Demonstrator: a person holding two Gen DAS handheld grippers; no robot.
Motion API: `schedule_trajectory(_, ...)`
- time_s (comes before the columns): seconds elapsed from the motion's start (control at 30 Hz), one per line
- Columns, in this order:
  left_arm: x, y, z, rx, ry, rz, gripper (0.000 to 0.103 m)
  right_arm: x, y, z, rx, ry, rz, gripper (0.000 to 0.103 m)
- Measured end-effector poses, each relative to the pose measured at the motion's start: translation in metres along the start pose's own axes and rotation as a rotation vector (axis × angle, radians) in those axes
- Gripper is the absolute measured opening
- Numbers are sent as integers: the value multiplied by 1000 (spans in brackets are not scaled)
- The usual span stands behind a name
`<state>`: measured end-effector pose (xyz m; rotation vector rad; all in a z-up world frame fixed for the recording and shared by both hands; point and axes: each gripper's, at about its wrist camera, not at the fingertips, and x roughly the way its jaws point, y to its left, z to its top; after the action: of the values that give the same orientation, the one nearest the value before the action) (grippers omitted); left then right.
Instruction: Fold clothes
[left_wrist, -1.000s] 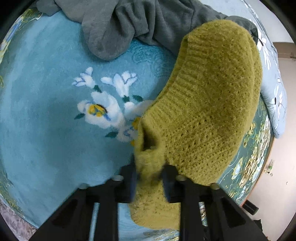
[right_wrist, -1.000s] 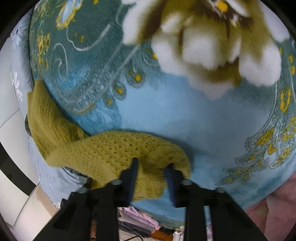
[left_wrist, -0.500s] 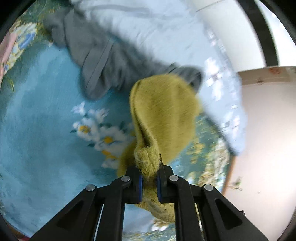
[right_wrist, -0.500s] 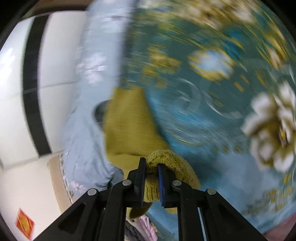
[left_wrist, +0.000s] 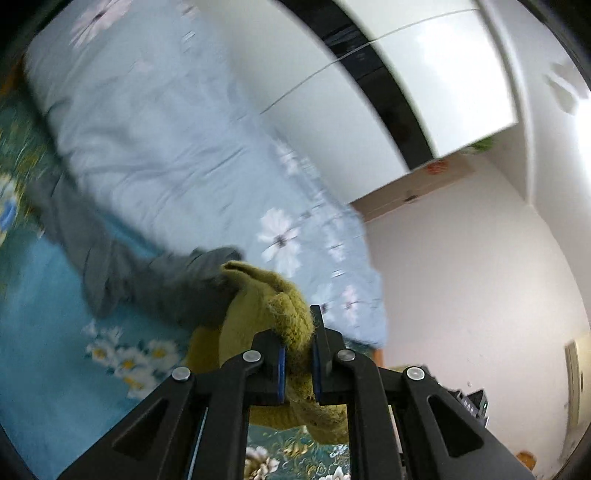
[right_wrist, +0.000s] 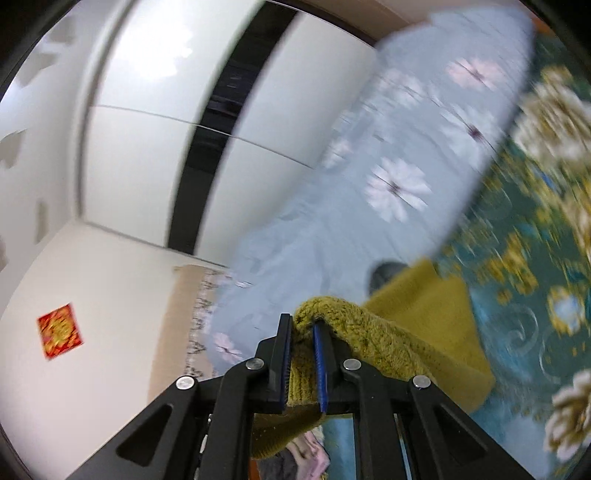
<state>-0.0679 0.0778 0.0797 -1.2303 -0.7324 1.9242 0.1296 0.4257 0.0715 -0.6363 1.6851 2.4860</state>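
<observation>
You've got both ends pinched: left hand-held gripper and right hand-held gripper clamp the mustard sweater, grey garment touching it, pale floral quilt behind.

Fuzzy knitted olive sweater, matt black plastic tongs, plush floral blanket, smooth grey cloth garment.

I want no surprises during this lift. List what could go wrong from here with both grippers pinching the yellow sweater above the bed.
1. The left gripper and right gripper each pinch only a bunched edge of the yellow sweater; the loose knit may slip out.
2. The sweater's far end lies against the grey garment; lifting may drag it along.
3. The views are motion-blurred, so the sweater may swing and land crooked on the teal blanket.
</observation>
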Motion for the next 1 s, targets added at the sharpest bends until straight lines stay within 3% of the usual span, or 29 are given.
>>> schedule_trajectory(0.2,-41,-53,-1,138,-71,-76,10,-48,59,20,-156,-63,88,12)
schedule_trajectory(0.37,-69,-74,0,165,-134,-112,10,-73,90,30,-221,-94,120,10)
schedule_trajectory(0.43,-79,-74,-4,167,-143,-113,10,-86,98,30,-242,-118,160,0)
schedule_trajectory(0.5,-85,-66,-12,153,-131,-105,10,-102,101,30,-252,-133,173,0)
schedule_trajectory(0.7,-65,7,-51,2,-63,6,10,-89,54,20,-199,-22,67,0)
schedule_trajectory(1.0,-52,170,-96,-313,28,307,10,-7,-71,-61,-21,244,-168,0)
